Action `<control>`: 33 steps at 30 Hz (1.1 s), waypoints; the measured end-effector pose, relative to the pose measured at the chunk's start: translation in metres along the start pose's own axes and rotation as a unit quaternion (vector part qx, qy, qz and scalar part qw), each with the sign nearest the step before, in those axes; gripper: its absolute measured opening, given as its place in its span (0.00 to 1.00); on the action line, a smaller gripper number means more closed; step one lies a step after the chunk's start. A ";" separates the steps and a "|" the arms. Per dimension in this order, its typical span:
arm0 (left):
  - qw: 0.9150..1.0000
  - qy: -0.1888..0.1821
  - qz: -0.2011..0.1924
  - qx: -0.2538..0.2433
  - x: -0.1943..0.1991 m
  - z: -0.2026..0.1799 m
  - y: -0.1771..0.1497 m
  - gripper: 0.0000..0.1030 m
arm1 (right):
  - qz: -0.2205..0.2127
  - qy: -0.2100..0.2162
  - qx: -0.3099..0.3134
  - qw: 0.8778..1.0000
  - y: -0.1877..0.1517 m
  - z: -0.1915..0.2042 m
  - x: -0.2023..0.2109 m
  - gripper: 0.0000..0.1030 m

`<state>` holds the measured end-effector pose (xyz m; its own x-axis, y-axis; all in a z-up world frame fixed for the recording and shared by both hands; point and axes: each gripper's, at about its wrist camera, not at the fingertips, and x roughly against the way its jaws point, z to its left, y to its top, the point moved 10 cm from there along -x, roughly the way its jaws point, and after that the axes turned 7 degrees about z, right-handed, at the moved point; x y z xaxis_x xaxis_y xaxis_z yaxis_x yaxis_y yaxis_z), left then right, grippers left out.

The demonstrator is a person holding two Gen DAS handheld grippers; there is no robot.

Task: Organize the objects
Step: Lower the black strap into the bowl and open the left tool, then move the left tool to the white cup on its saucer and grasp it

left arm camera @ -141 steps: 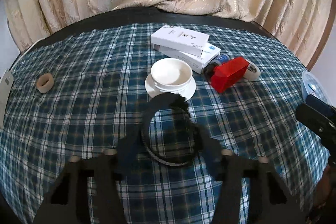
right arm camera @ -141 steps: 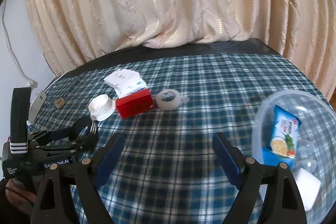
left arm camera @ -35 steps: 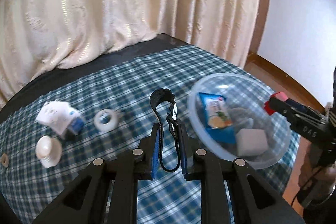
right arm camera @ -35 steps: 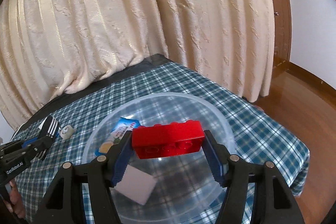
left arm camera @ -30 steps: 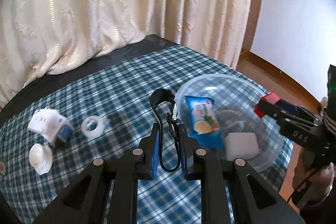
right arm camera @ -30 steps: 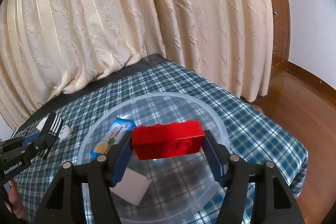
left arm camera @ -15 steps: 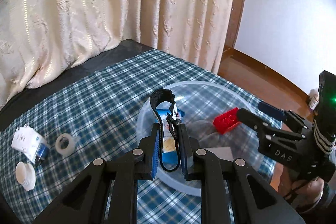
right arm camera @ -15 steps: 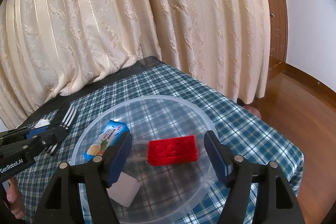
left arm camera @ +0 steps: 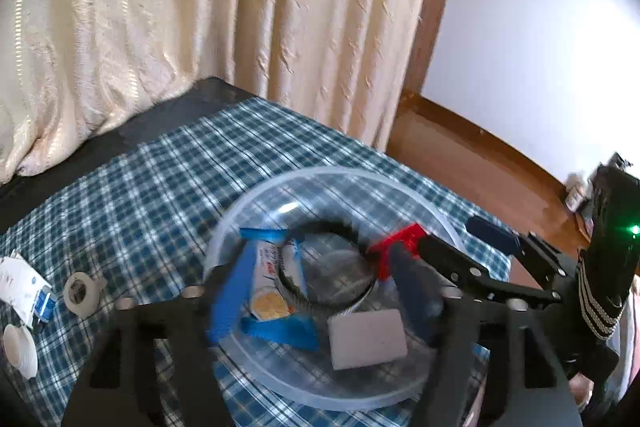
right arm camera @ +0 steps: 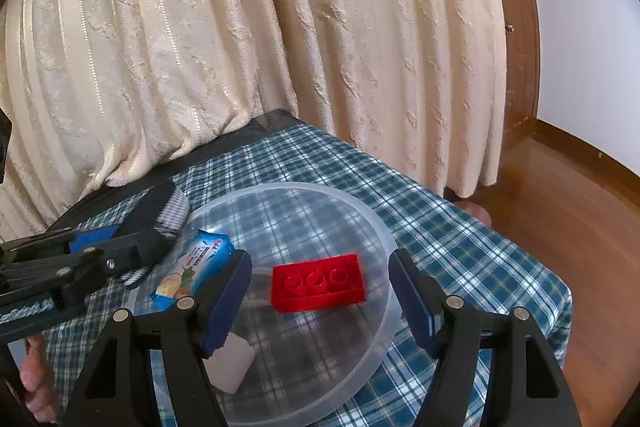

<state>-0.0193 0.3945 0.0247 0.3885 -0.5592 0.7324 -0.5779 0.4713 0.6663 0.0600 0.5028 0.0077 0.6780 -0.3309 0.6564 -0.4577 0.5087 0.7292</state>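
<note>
**Strap and brick in the clear bowl**

While cream curtains [right arm camera: 240, 47] hang behind everything, the checked tabletop [right arm camera: 460, 247] spreads beneath my tongs and carries a wide clear bowl [right arm camera: 384, 227] near its corner. Inside the bowl lie a blue snack packet [right arm camera: 200, 259], a grey-white block [left arm camera: 366, 339], a red brick [right arm camera: 318, 283] lying flat with its round sockets up, and a black looped strap [left arm camera: 316, 267] draped partly over the packet.

My left tongs [left arm camera: 316, 295] are spreading wider right now over the bowl; the strap lies below them and the blurred blue pads [left arm camera: 224, 299] are clear of it, gripping nothing. My right tongs [right arm camera: 320, 303] stand apart over the bowl, the brick lying in the bowl between the pads without either one touching it.

Off to the left on the cloth, well apart from the bowl, sit a roll of tape [left arm camera: 80, 293], a small white and blue box [left arm camera: 24, 287] and a white cup [left arm camera: 18, 349] at the frame's edge. A bit of my hand [right arm camera: 34, 383] shows by the left handle.
</note>
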 end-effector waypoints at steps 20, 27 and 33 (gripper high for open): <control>0.991 0.111 0.001 0.079 0.039 0.100 -0.033 0.84 | -0.006 0.052 0.044 0.998 0.000 0.065 0.003 0.75; 0.983 0.142 0.002 0.112 0.056 0.140 -0.051 0.85 | 0.002 0.080 0.071 0.994 -0.007 0.102 0.000 0.76; 0.975 0.168 0.006 0.144 0.068 0.177 -0.071 0.85 | 0.010 0.102 0.101 0.990 -0.012 0.136 -0.003 0.76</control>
<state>-0.0788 0.2026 0.0030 0.5656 -0.2765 0.7770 -0.7431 0.2377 0.6255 -0.0153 0.3894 0.0234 0.7596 -0.1449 0.6341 -0.5643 0.3378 0.7533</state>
